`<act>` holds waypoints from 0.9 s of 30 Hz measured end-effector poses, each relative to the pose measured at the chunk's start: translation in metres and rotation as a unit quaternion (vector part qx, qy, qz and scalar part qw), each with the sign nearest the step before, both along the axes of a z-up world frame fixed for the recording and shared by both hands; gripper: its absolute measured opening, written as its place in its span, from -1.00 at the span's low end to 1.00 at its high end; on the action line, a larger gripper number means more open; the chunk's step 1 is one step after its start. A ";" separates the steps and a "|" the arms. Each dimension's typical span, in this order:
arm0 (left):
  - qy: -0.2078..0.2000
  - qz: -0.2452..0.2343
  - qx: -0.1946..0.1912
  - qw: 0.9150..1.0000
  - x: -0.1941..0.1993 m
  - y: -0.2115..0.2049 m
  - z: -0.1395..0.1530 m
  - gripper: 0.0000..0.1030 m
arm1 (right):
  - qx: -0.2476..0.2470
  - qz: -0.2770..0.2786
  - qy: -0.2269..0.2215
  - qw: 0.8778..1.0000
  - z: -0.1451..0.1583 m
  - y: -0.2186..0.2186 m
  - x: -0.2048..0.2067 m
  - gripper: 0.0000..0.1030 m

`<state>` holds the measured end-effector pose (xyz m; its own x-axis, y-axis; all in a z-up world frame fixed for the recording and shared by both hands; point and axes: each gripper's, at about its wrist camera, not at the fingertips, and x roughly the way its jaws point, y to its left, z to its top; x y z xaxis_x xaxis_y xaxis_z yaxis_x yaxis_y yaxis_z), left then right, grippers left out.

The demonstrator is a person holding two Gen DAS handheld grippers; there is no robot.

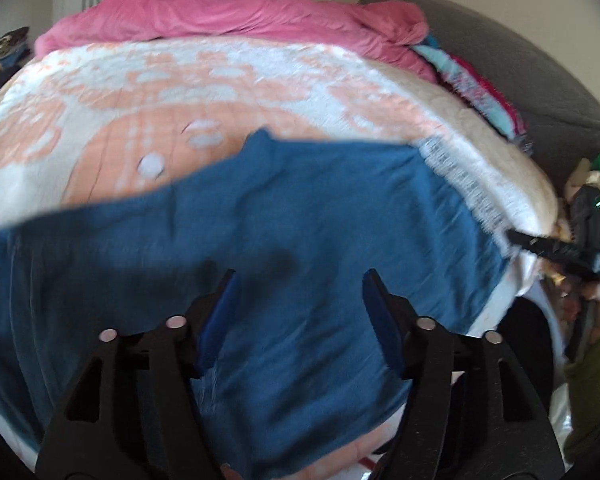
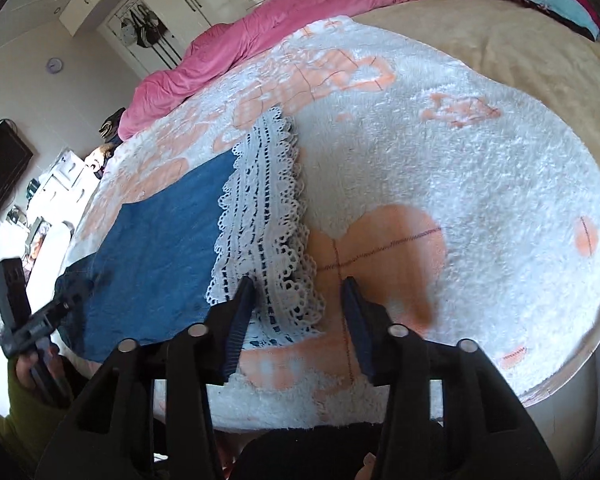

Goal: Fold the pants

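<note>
In the left wrist view a bed fills the frame, covered by a fluffy white and peach blanket (image 1: 180, 92), with a pink duvet (image 1: 220, 20) bunched along the top and a grey headboard (image 1: 500, 60) at upper right. The blue pants (image 1: 280, 220) lie spread flat across the lower half of the frame. The left hand-held gripper (image 1: 298, 312) hangs over them, jaws apart, holding nothing. The cloth looks light, soft and limp, so it should sag and crease wherever lifted; a hem corner or the waistband seems the best hold.

In the right wrist view the same blanket (image 2: 460, 160) curves across the frame, cupboards and a dark screen at far left. The pants (image 2: 160, 240) lie left of centre, ending in a white lace trim (image 2: 268, 220). The right hand-held gripper (image 2: 298, 308) sits at the trim's near end, jaws apart and empty. The lace looks open-worked and could snag. The left hand-held gripper (image 2: 32, 320) shows at lower left.
</note>
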<state>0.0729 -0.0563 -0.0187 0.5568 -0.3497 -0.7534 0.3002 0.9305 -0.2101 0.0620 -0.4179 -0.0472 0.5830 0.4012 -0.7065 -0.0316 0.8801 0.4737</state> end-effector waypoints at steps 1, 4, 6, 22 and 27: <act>0.007 0.010 0.012 1.000 0.000 0.001 -0.008 0.22 | 0.007 0.011 0.000 1.000 0.000 0.004 0.000 -0.49; 0.012 0.014 0.023 1.000 0.003 -0.002 -0.015 0.22 | -0.018 0.020 0.000 1.000 -0.001 0.013 -0.001 -0.49; 0.008 0.012 0.033 0.999 0.003 -0.005 -0.015 0.26 | -0.013 0.019 0.001 1.000 -0.001 0.012 -0.002 -0.54; 0.009 0.010 0.025 1.000 0.006 0.001 -0.020 0.26 | -0.095 0.018 -0.002 0.995 0.000 0.015 -0.015 -0.38; -0.016 0.033 -0.009 0.999 -0.004 0.021 0.006 0.33 | -0.125 -0.018 -0.041 0.991 0.030 0.016 -0.029 -0.05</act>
<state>0.0691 -0.0358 -0.0130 0.6031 -0.3247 -0.7286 0.2456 0.9446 -0.2176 0.0328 -0.4023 -0.0175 0.6533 0.1976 -0.7309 -0.0281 0.9710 0.2374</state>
